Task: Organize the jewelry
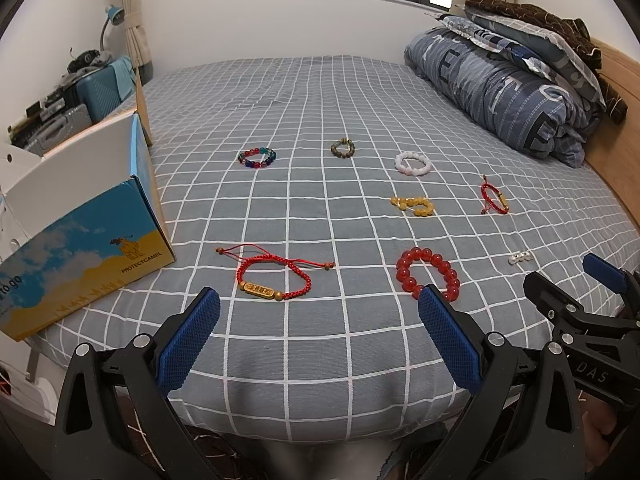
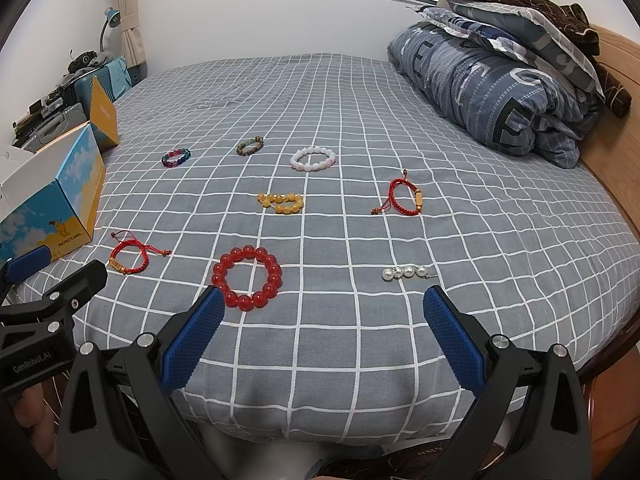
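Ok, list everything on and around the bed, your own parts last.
Red cord bracelets: 2, gold charms; near box, right side.
Red bead bracelet: 1, front centre.
Yellow bead bracelet: 1, middle.
White bead bracelet: 1, far.
Multicolour bracelet: 1, far left.
Brown-green bracelet: 1, far.
Pearl piece: 1, white, front right.
Box: 1, blue-yellow, open, left edge.
Bedding pile: 1, blue, headboard.
Left gripper, right gripper: blue fingers, open, empty.

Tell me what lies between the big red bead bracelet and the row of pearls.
Nothing: between the red bead bracelet and the pearls only bare checked bedsheet shows, clearest in the right wrist view.
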A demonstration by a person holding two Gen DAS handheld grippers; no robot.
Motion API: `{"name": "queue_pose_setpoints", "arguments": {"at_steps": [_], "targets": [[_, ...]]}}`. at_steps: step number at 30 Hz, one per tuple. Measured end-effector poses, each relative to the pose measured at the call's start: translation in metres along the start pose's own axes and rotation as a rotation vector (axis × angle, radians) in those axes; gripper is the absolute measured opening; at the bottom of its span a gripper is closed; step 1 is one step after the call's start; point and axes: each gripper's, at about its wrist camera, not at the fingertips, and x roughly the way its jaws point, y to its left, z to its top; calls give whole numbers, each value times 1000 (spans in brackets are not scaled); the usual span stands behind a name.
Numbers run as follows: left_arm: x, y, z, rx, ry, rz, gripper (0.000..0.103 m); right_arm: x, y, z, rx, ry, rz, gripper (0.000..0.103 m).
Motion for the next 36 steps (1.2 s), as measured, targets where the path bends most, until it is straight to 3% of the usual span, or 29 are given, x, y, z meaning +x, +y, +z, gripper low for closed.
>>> {"name": "queue_pose_setpoints", "arguments": {"at_steps": [16,25,36], "targets": [[-13,-2,18,5,-28,-7,97,-13,-8,17,13,-29,-8,96],[-13,11,64,-22,-43,-22,97,-18,-13,60,5,-71,-31,96],[16,25,137,-31,-67,34,97,13,-8,122,-34,-79,-76,95]]}}
